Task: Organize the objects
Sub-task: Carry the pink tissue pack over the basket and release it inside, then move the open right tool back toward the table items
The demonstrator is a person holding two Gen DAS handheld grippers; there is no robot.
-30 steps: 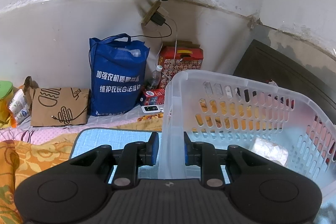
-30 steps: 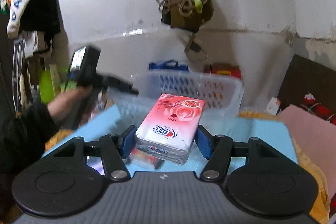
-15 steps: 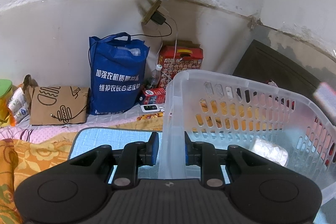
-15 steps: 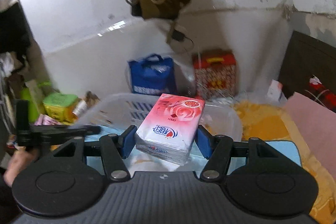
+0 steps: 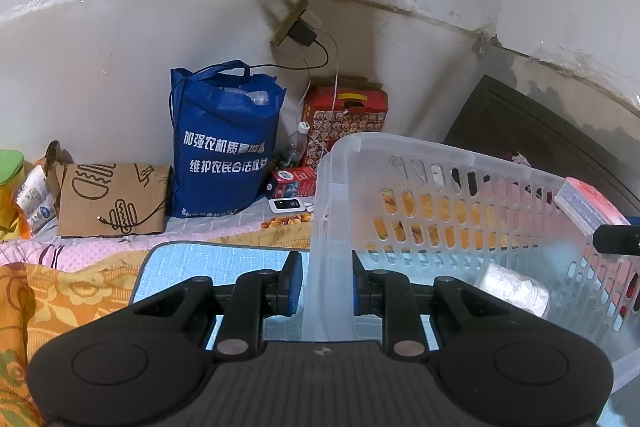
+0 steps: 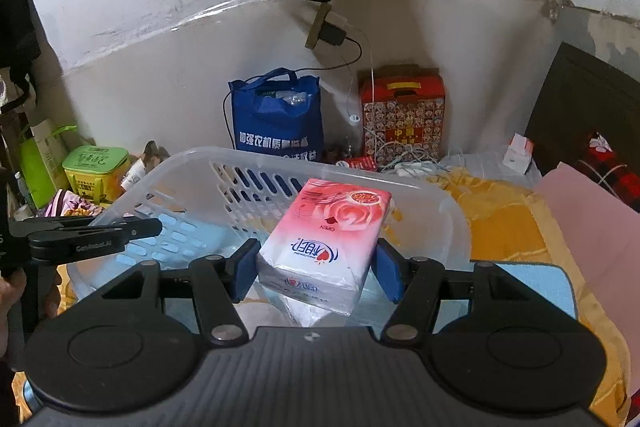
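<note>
- The pink tissue pack sits between the pads of the right claw, which grasps it by its long sides above the basket's open top; the left wrist view shows it at the basket's 3 o'clock rim.
- The clear plastic basket stands on a light blue mat; a white wrapped item lies on its bottom.
- The left claw is clenched on the basket's near corner wall, one pad outside, one inside.
- On the bed behind, at 11 o'clock from the basket, stands a blue tote bag; a red patterned box stands at 12 o'clock.
- A brown paper bag lies left of the tote, against the wall.
</note>
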